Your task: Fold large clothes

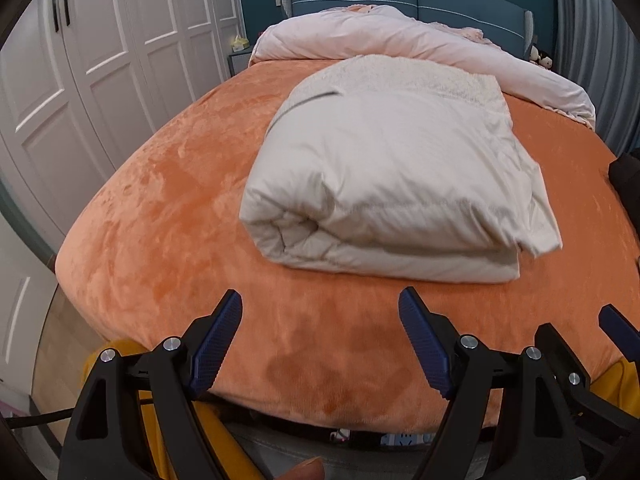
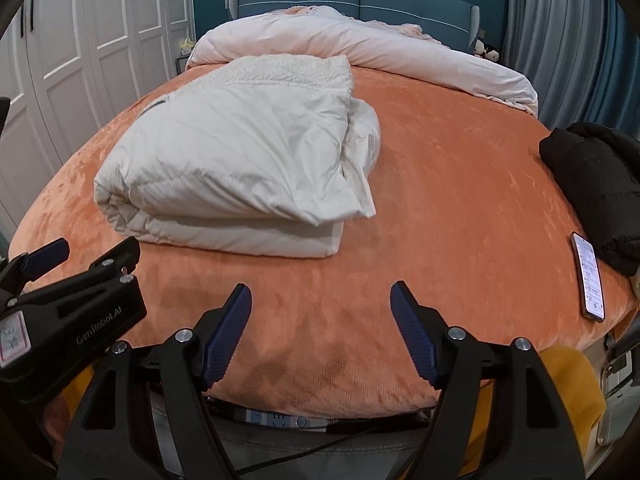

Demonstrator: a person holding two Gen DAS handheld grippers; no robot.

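Nearby, folded cream coat (image 1: 384, 184) on orange bed (image 1: 160, 200); both claws, left (image 1: 320, 344), right (image 2: 320, 332), gaping, empty; "GenRobot.AI" printed on left

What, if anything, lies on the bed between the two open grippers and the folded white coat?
Nothing visible. Only bare orange bedspread lies between the left gripper, the right gripper and the white coat. The phone and black garment sit off at the bed's right edge, clear of that path.
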